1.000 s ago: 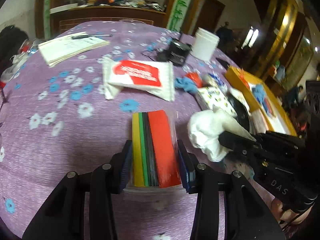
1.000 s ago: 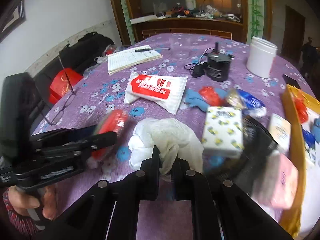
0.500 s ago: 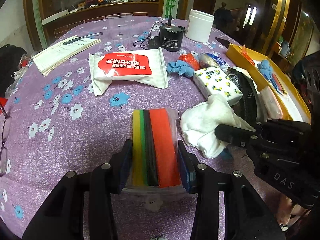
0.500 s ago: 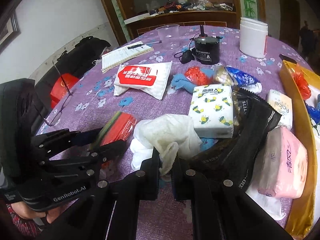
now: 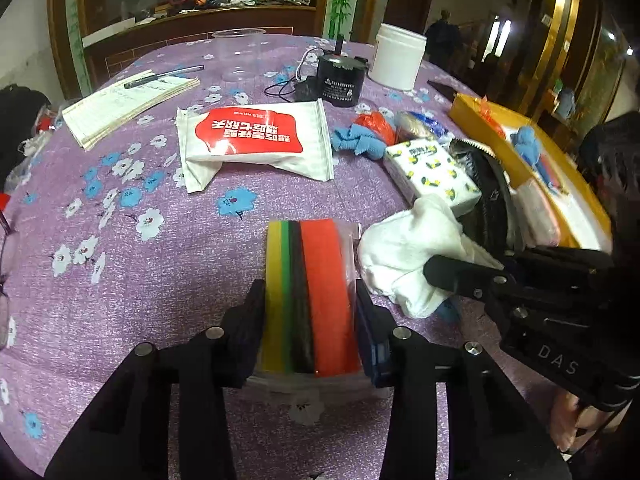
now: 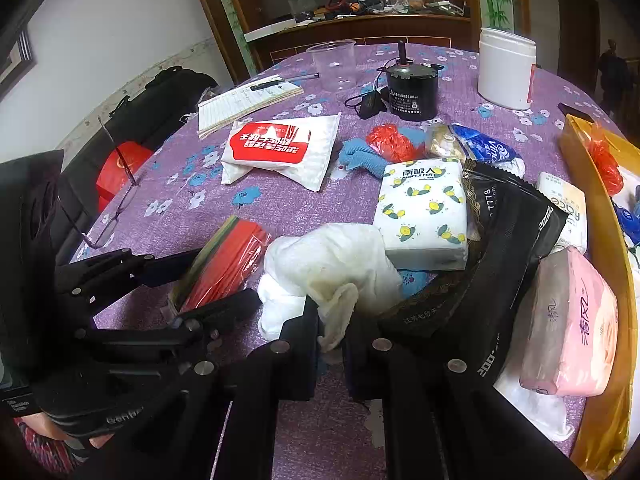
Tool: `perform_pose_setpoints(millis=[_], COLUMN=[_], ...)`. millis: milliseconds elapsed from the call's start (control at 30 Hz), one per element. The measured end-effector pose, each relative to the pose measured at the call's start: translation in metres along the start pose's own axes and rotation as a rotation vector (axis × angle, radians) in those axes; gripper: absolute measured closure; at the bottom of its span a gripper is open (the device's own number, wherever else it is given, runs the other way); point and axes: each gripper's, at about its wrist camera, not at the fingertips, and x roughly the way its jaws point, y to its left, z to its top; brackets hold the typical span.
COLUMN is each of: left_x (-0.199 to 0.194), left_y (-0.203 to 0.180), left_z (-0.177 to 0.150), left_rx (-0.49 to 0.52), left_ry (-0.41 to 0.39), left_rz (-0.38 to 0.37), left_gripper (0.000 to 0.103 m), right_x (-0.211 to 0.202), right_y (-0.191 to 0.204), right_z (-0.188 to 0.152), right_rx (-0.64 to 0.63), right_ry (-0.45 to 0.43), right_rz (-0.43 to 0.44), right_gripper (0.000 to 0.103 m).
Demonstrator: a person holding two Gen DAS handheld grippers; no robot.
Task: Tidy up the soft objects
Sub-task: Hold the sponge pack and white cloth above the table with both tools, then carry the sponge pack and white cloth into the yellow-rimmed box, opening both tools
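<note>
With the left gripper (image 5: 310, 320) clamping the striped sponge pack (image 5: 310, 292) and the right gripper (image 6: 332, 320) pinching the white cloth (image 6: 332, 260) on the tablecloth (image 5: 160, 280), both grips are needing firm, level lifting toward the yellow tray (image 6: 600, 240).

Home dining room: floral tablecloth (image 5: 120, 280), sideboard (image 5: 192, 24).

We see the left gripper (image 5: 310, 312) low in the frame's centre, angled downward, its jaws closing with both pads pressed on the coloured pack (image 5: 310, 292). The right gripper (image 6: 332, 320), lower centre, is angled downward and pinches the white cloth (image 6: 332, 264).
</note>
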Motion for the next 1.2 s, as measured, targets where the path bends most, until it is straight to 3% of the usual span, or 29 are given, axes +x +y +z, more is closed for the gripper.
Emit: perform_pose_setpoints(millis=[167, 400, 933, 1200], left_x=[-0.01, -0.009, -0.006, -0.008], left_y=[0.0, 0.004, 0.004, 0.005], left_z=[-0.001, 0.0, 0.002, 0.001], left_rx=[-0.001, -0.024, -0.029, -0.034], left_ry=[-0.05, -0.05, -0.038, -0.047], left_rz=[-0.034, -0.034, -0.042, -0.035], left_gripper=[0.065, 0.065, 0.065, 0.065], right_x=[-0.002, -0.018, -0.012, -0.015], right_y=[0.0, 0.008, 0.0, 0.0], right_z=[0.0, -0.002, -0.001, -0.001], right_rx=[0.005, -0.034, 0.004, 0.008], right_ry=[-0.013, -0.095, -0.065, -0.09], right_rz=[0.005, -0.016, 0.031, 0.027], right_gripper=[0.093, 0.093, 0.093, 0.093])
